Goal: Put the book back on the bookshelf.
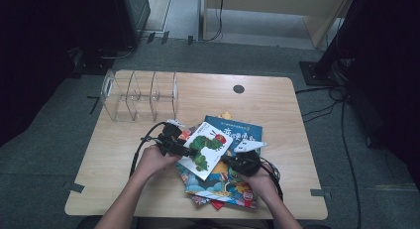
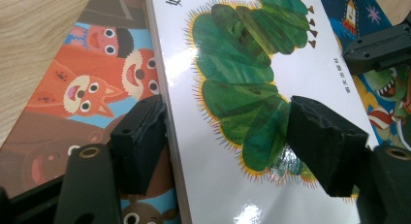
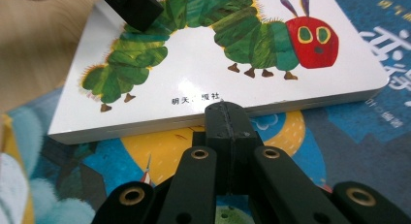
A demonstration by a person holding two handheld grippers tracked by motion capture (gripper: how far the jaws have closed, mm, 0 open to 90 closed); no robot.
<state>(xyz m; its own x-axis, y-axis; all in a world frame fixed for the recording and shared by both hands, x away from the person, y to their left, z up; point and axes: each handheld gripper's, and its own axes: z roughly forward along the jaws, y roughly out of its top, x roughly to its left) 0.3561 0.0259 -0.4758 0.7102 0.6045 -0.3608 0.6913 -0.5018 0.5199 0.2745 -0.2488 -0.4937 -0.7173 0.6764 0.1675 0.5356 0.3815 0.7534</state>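
A white board book with a green caterpillar [image 1: 205, 149] [image 2: 232, 78] [image 3: 203, 73] lies on top of a loose pile of picture books [image 1: 223, 184] in the middle of the table. My left gripper [image 1: 184, 150] [image 2: 232, 132] stands open across the book's left edge, with one jaw over the cover and the other beside the edge, above a fox book [image 2: 87, 88]. My right gripper [image 1: 230, 161] [image 3: 225, 117] is shut with nothing in it. Its tip touches the caterpillar book's near edge.
A clear acrylic divider rack [image 1: 138, 95] stands at the table's back left. A blue book with a Chinese title [image 1: 237, 132] sticks out behind the pile. A black round grommet [image 1: 238, 88] sits at the back of the wooden table [image 1: 282, 120].
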